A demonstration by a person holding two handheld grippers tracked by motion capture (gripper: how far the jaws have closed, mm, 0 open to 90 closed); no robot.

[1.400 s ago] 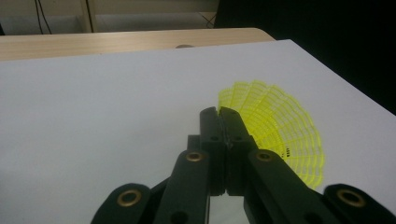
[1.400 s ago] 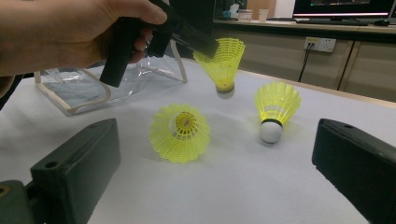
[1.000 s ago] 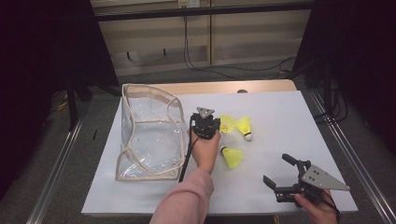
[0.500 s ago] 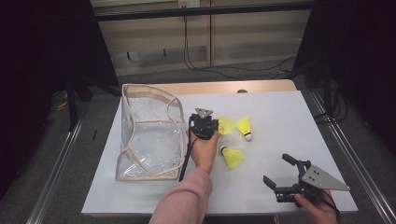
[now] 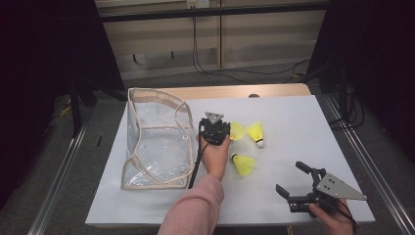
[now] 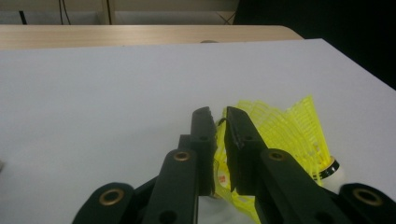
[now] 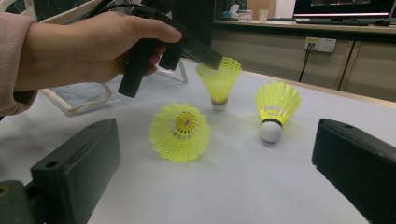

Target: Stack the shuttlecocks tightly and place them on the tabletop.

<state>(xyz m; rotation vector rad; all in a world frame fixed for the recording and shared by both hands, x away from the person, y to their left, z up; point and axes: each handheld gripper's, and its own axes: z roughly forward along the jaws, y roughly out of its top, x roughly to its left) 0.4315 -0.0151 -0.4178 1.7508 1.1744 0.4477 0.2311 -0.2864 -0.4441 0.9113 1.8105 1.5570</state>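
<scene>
Yellow shuttlecock skirt, mid-desk, is pinched by the left claw; lift gently so the mesh doesn't crumple, toward the clear bag. Right claw waits, jaws apart.

The left tool rises from the bottom edge, its two black jaws nearly together and pinching the thin yellow mesh rim of a shuttlecock between their tips. The shuttlecock's skirt fans out to the right of the jaws, and its white rounded head shows low at the right, just beside the right jaw's arm, with a dark band where skirt meets head. Brass-coloured rivets dot the jaw links. Beneath lies the white sheet covering the bench, whose pale wooden edge runs along the far side at the top.
</scene>
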